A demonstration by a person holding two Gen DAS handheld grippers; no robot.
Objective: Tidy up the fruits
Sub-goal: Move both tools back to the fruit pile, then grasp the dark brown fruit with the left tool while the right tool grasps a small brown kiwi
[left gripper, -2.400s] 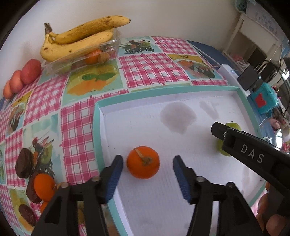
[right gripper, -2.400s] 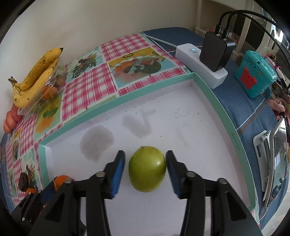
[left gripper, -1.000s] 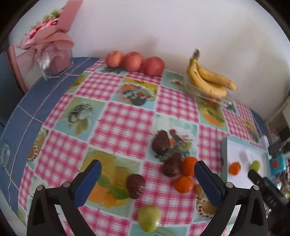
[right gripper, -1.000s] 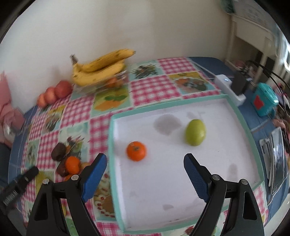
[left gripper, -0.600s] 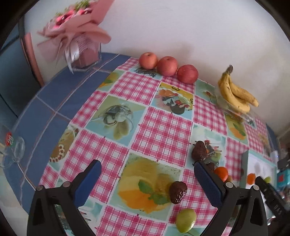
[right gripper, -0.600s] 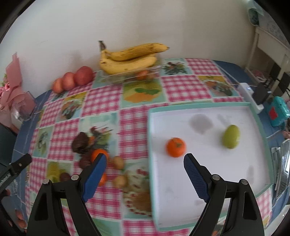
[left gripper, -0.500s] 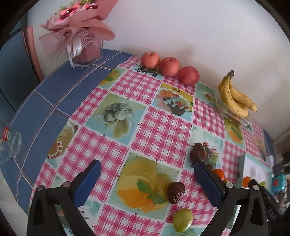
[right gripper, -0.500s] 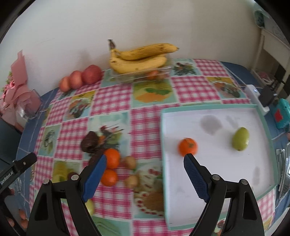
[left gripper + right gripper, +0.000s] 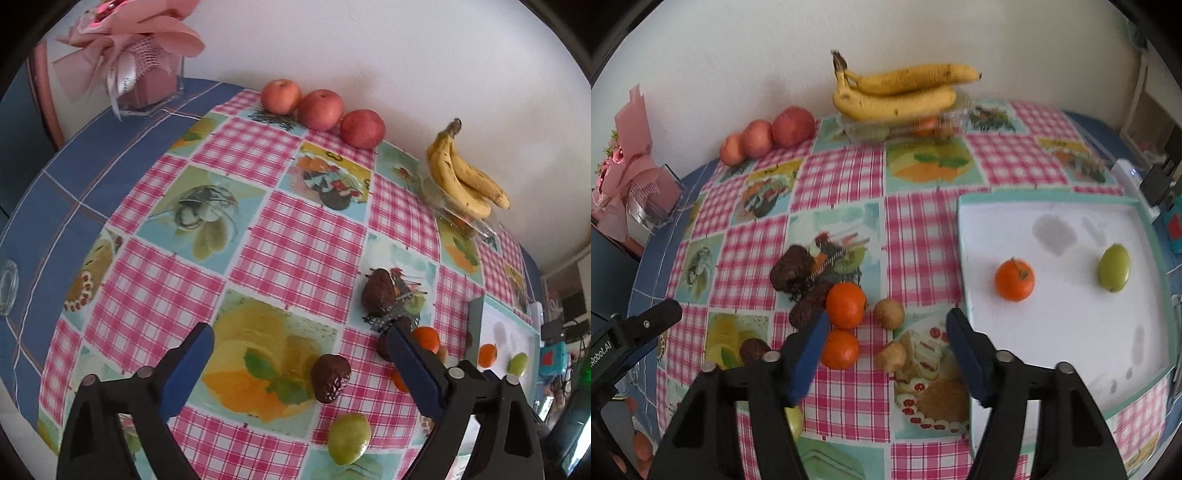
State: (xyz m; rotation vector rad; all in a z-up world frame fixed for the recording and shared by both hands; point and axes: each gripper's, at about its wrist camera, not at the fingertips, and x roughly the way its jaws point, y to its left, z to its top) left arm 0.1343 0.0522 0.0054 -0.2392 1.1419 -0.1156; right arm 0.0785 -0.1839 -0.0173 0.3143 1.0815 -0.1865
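Right wrist view is showing the right gripper hanging wide and empty over loose oranges; the white tray is holding one orange and a green fruit. Left gripper, also gaping empty, is hovering near a green pear. Next probably comes picking another fruit.

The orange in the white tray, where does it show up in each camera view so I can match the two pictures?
Left wrist: the orange is small at far right, in the tray, just right of the left gripper.
Right wrist: the orange is right of centre, in the tray's left half.
Shared landmark: the green fruit to its right.
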